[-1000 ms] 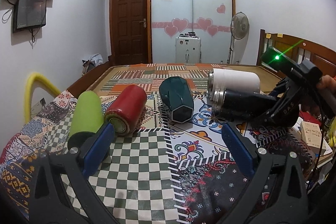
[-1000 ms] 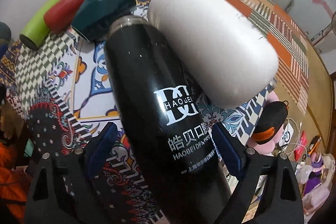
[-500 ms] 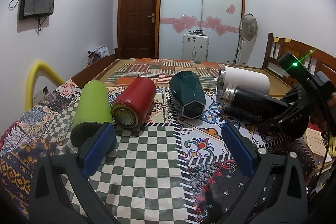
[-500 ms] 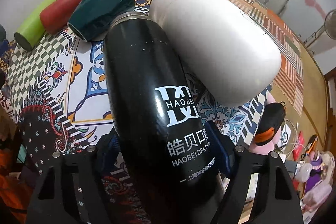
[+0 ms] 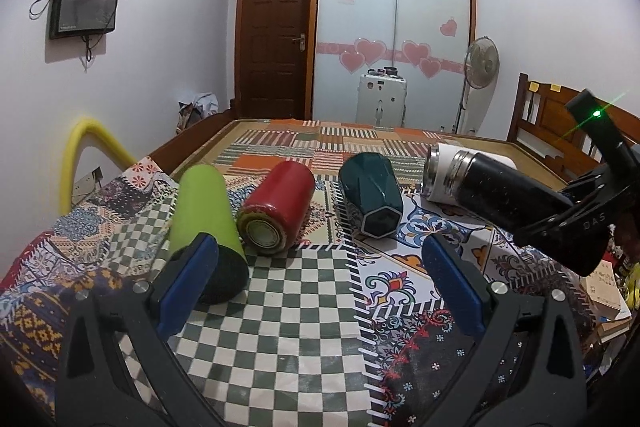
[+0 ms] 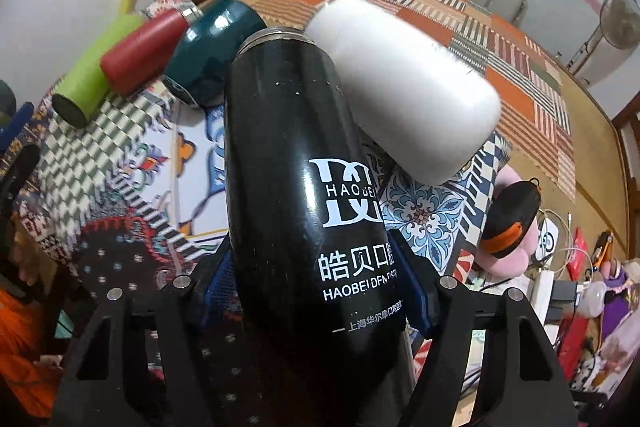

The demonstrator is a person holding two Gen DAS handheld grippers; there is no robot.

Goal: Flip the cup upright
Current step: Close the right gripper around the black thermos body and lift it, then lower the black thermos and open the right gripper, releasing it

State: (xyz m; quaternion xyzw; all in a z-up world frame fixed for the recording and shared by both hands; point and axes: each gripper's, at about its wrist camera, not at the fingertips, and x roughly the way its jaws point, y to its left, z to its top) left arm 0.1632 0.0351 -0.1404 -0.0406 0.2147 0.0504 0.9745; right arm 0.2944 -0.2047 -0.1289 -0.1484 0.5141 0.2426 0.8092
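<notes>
The black cup (image 6: 296,163) is already in the right gripper (image 6: 316,267): its jaws are pinched on the lower, printed part of the body, one blue pad on each flank. The cup's long axis runs straight out along the fingers, away from the wrist camera, with the steel-rimmed mouth at the far end. In the left wrist view the same black cup (image 5: 516,195) slants with its mouth end pointing toward the middle of the bed (image 5: 360,143), lower than the gripped base, which is raised at the right edge of the patchwork cloth (image 5: 280,291). Whether the mouth end touches the cloth or hangs just clear of it is hard to tell from either view.

That tilt is what the coming move turns on, as I judge it. The base is the end held, so bringing the cup upright calls for a swing of the right wrist that carries the mouth up and over until the axis stands vertical with the base downward. The white cup (image 6: 404,87) lies on its side just beside the black one, on its right as the right wrist camera sees it, and close enough that the swing could knock it.

The left gripper (image 5: 320,283) hangs low over the near part of the cloth with its jaws spread and nothing between them. It is well apart from the black cup and nearer the green cup (image 5: 204,211), red cup (image 5: 276,207) and teal cup (image 5: 370,195), all lying on their sides.
</notes>
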